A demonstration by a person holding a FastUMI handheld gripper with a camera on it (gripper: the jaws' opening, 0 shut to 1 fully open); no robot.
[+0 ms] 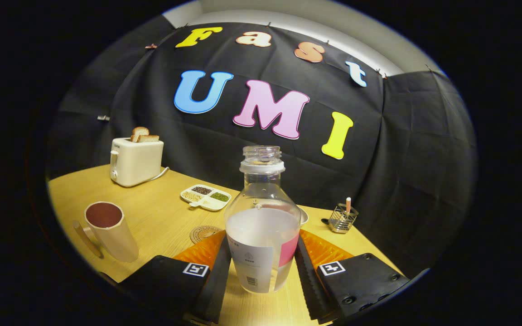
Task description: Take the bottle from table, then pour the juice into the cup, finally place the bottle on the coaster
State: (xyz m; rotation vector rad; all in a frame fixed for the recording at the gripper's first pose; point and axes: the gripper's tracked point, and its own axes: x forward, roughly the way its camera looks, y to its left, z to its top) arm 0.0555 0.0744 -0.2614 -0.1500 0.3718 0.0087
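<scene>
- The gripper [262, 271] is holding the bottle [262, 226] low on its body; both black fingers [218, 276] are pressing on the labelled part, one on each side.
- The bottle is standing upright with no cap on its open neck, about half full of pale cloudy juice. It seems to be at or just above the table [161, 217]; I cannot tell which.
- The cup [109, 228] is sitting off to the left of the fingers, near the table edge, handle toward the camera. The round coaster [203, 233] is lying just beyond the left finger.
- Risk: with the neck open, any quick swing toward the cup is likely to be sloshing juice out early.
- Risk: the grip is sitting low on a smooth, tapering body, so the bottle could be slipping or twisting once tipped.
- Risk: the cup mouth is narrow and close to the edge; a bump from the bottle could be tipping it.
- The snack tray [205, 197] and toaster [135, 161] are standing well behind, clear of the likely path.
</scene>
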